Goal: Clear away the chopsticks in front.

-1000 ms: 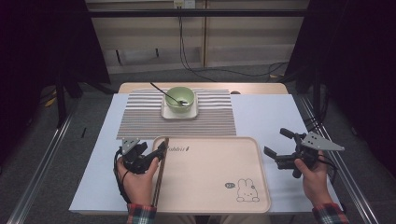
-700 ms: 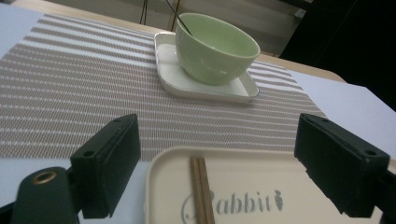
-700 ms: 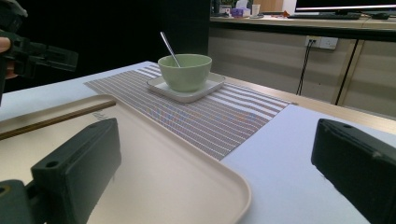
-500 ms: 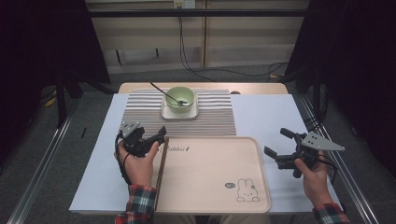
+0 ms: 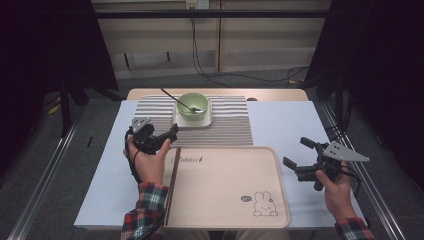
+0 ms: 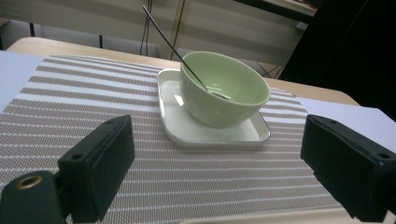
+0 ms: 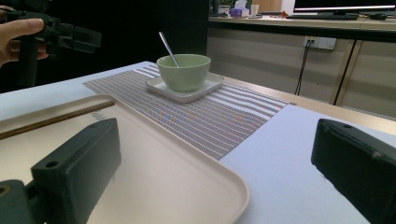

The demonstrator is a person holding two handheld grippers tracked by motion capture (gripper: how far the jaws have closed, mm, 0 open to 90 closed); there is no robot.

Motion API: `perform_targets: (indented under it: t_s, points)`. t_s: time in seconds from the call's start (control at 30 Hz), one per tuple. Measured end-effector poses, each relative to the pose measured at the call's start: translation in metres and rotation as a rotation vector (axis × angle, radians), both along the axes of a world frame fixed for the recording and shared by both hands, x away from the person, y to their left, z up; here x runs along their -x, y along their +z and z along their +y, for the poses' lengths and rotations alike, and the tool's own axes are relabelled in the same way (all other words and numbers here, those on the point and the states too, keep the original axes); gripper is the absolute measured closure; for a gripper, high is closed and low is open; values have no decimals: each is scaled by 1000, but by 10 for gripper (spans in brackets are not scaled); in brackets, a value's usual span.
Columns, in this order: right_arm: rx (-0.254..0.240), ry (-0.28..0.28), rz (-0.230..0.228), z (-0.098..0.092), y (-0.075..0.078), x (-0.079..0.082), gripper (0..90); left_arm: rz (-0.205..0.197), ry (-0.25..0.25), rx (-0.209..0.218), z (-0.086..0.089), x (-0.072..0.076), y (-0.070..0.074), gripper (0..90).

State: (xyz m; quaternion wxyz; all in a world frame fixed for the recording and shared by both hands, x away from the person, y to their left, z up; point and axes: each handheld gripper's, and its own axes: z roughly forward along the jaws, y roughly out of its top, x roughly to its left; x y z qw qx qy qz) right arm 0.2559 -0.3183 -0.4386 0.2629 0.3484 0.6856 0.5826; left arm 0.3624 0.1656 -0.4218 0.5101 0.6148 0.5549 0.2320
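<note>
I am aiming my left hand-held gripper (image 5: 172, 134), jaws just opened wide with nothing between them, at the green bowl (image 6: 223, 88) on its white plate (image 6: 187, 130), approaching level to avoid the spoon (image 6: 175, 49).

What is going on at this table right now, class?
A person holds a tool in each hand. The left tool, its jaws just opened with nothing between them, hangs over the striped mat, pointed at the green bowl. The bowl holds a spoon and stands on a white dish. Chopsticks lie along the tray's left edge. The right tool waits open, right of the tray.
</note>
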Motion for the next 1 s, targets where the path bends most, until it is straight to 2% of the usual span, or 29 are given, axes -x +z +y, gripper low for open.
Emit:
perform_targets:
  t_s: [0.53,0.8,1.0]
  points:
    - [1,0,0,0,0,0,10,-26,1,-3,-4,-36,1,65]
    - [4,0,0,0,0,0,10,-14,-12,12,-8,-52,-2,50]
    - [4,-1,-1,-1,0,0,10,-26,-4,30,-11,-62,-6,51]
